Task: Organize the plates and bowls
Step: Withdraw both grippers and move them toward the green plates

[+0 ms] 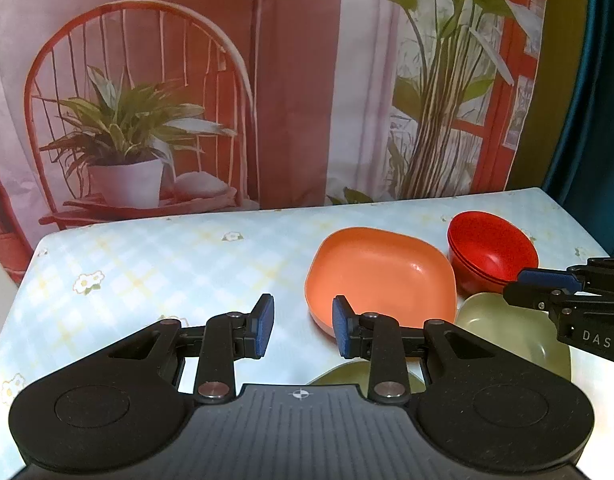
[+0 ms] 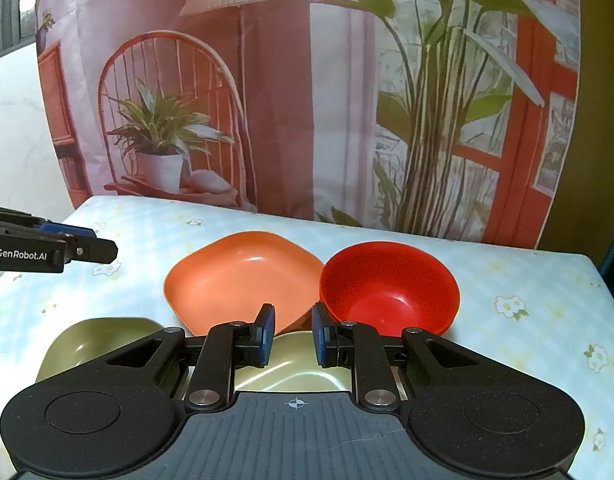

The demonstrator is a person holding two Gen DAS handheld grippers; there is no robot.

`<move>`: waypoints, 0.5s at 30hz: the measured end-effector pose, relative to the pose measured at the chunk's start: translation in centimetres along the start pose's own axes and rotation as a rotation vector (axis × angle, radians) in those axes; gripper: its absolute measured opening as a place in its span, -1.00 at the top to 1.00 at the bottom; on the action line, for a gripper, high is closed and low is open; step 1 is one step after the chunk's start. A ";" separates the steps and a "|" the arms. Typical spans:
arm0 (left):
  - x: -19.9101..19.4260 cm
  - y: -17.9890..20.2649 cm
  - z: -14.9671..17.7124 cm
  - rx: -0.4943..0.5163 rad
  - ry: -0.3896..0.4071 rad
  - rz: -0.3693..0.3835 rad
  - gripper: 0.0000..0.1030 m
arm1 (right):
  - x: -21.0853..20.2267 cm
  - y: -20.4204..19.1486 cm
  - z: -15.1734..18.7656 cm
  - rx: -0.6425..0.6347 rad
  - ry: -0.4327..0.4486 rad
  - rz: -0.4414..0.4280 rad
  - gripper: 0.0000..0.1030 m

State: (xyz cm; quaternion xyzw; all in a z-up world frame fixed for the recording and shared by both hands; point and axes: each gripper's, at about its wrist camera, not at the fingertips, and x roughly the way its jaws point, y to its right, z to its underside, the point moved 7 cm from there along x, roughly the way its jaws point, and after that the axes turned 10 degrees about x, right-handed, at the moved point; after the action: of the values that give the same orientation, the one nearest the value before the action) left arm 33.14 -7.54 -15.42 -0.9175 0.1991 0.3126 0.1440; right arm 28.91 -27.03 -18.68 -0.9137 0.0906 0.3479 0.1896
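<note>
An orange square plate [image 1: 381,276] [image 2: 243,278] lies on the table. Right of it stands a stack of red bowls [image 1: 491,250] [image 2: 389,286]. Two olive green plates lie nearer: one [image 1: 515,328] [image 2: 303,364] under my right gripper, one [image 1: 347,374] [image 2: 91,344] to its left. My left gripper [image 1: 303,328] is open and empty above the table, just left of the orange plate. My right gripper [image 2: 293,334] is open and empty above the green plate's far rim; it also shows in the left wrist view [image 1: 547,288].
The table has a pale blue checked cloth with flowers [image 1: 167,272] [image 2: 527,292]. A printed backdrop of a chair and plants [image 1: 247,100] hangs behind the far edge. The table's right edge lies close to the red bowls.
</note>
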 end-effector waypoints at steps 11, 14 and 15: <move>-0.5 0.2 2.4 -0.004 -0.019 0.018 0.35 | 0.0 0.0 0.6 0.016 -0.004 -0.011 0.64; -1.3 0.0 3.5 -0.023 -0.024 0.014 0.35 | -0.2 -0.2 1.0 0.025 -0.006 -0.022 0.64; -1.6 0.0 3.9 -0.033 -0.027 0.013 0.35 | -0.3 -0.3 1.2 0.026 -0.006 -0.025 0.64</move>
State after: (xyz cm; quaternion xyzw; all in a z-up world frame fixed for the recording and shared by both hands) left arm 29.98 -5.56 -17.39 -0.9142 0.1978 0.3290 0.1297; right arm 28.04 -26.23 -19.24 -0.9111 0.0832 0.3471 0.2060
